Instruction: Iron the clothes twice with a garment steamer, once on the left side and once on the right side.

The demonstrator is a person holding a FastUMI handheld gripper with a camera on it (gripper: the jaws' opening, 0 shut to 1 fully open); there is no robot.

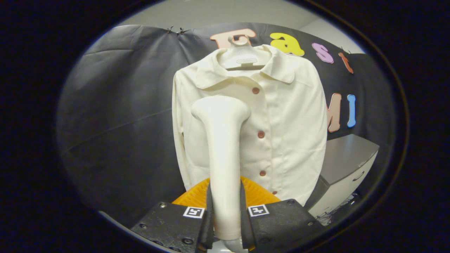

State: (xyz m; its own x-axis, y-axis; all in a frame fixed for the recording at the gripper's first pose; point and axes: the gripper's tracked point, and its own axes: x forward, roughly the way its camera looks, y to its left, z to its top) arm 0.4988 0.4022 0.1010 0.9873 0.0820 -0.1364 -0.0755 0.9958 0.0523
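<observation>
Your booth was evenly and softly lit. The cream shirt (267, 116) beyond your gripper (226, 214) looked bright and sharp. Fisheye distortion curved everything outward, and the dark cloth dimmed to either side.

The white plastic garment steamer (223, 154) stands upright between the fingers of the gripper (225, 219), both pressing its handle; its head sits before the left half of the cream buttoned shirt (281, 123) hanging on a white hanger (242, 56); a grey cabinet (346, 168) stands right of the shirt.
</observation>
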